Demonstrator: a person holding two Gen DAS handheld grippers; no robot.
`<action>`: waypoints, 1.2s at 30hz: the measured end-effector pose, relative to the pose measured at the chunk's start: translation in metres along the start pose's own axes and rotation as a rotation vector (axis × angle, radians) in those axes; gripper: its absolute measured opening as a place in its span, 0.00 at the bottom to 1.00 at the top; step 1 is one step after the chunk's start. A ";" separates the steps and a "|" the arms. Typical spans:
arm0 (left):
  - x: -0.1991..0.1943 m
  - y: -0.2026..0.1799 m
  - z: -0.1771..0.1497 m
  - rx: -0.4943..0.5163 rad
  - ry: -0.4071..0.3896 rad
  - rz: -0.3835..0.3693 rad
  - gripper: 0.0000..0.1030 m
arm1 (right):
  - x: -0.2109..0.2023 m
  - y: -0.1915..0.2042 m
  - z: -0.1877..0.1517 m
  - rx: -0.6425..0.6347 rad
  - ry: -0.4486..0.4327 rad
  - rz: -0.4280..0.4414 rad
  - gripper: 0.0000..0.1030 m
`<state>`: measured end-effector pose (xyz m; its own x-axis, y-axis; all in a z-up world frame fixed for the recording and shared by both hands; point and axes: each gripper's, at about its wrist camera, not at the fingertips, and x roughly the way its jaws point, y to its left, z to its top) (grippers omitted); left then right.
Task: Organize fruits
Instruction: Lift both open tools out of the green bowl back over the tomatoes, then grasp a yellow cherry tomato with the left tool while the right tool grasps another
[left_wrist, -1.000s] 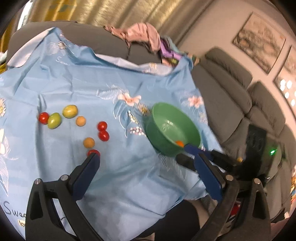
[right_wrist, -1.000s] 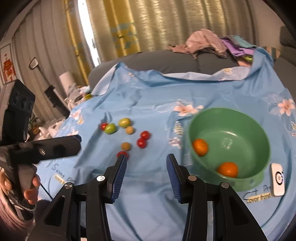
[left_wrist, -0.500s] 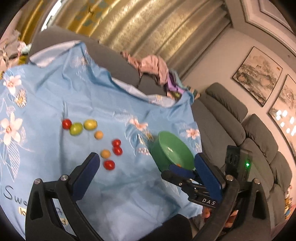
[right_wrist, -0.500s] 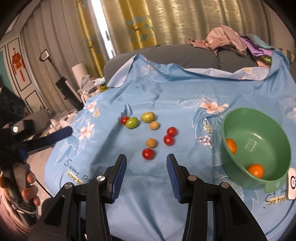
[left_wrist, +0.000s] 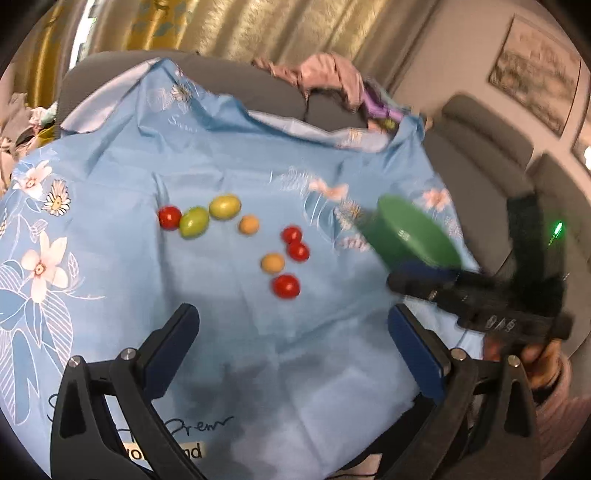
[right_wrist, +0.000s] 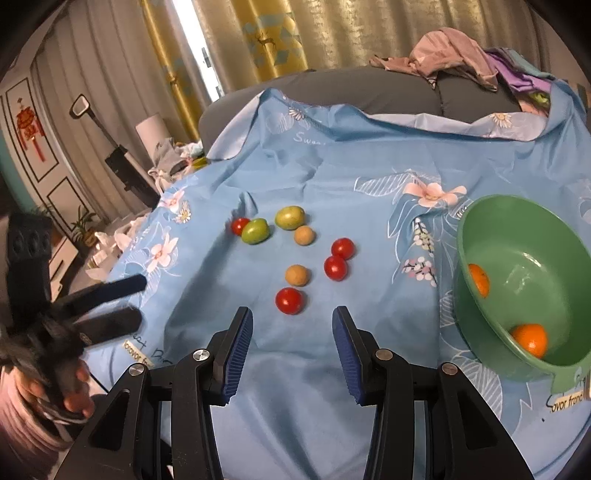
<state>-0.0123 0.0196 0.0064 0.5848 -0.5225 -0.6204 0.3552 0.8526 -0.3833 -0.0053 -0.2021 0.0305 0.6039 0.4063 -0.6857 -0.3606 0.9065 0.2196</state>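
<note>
though small, round glossy fruits (right_wrist: 290, 301)

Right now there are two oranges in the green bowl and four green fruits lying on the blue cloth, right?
Not quite. The green bowl does hold two oranges, but only two green fruits lie on the blue cloth, not four. The right wrist view shows them side by side, among red and tan ones.
</note>
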 end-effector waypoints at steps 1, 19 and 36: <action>0.008 0.001 -0.001 0.010 0.029 0.010 0.99 | 0.002 0.000 0.000 -0.003 0.004 0.002 0.44; 0.046 0.041 0.028 -0.060 0.103 0.023 0.93 | 0.091 0.003 0.028 -0.037 0.150 0.084 0.44; 0.086 0.047 0.057 -0.041 0.169 0.045 0.87 | 0.143 -0.009 0.041 -0.100 0.239 -0.015 0.27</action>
<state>0.0960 0.0148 -0.0262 0.4676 -0.4796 -0.7425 0.2991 0.8763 -0.3777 0.1135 -0.1478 -0.0411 0.4284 0.3435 -0.8357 -0.4287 0.8915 0.1467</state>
